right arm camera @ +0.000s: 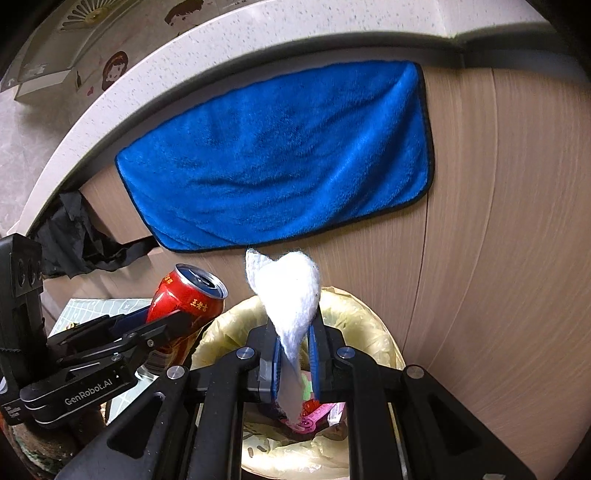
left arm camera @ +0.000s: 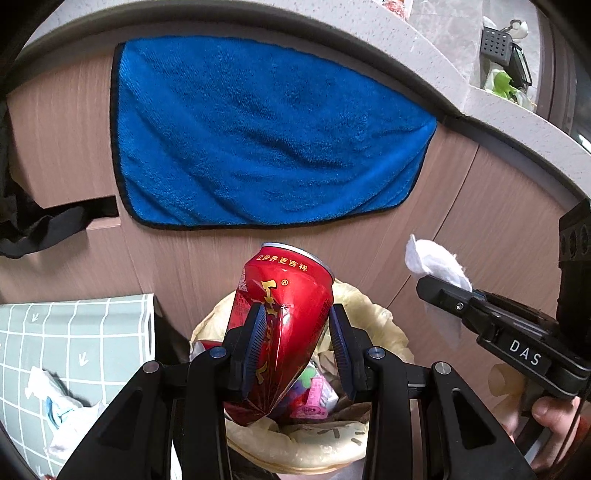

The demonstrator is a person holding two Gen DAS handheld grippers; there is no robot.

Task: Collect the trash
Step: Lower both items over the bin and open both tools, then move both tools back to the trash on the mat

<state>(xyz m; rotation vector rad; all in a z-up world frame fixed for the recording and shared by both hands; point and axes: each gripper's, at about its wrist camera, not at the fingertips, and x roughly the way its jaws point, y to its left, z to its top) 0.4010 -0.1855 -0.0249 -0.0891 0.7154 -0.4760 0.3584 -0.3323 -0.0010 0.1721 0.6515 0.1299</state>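
A dented red drink can (left arm camera: pixel 291 280) is pinched at its middle by my left gripper (left arm camera: pixel 297 310), tilted over the bin (left arm camera: pixel 369 314), which has a yellowish liner and holds pink wrappers. In the right wrist view the can (right arm camera: pixel 184 295) hangs at the bin's left edge. My right gripper (right arm camera: pixel 293 328) is shut on a white tissue (right arm camera: pixel 288 288) that sticks up above the pads and trails down over the bin's (right arm camera: pixel 369 325) opening. The left wrist view has that gripper (left arm camera: pixel 436 291) and its tissue (left arm camera: pixel 432 258) at the right, held by a hand (left arm camera: pixel 554 413).
A blue towel (left arm camera: pixel 266 136) hangs on the wooden cabinet front under a speckled countertop (left arm camera: pixel 406 33). A black bag (left arm camera: pixel 44 225) hangs at the left. Left of the bin, a green gridded surface (left arm camera: pixel 92 332) carries crumpled white paper (left arm camera: pixel 55 398).
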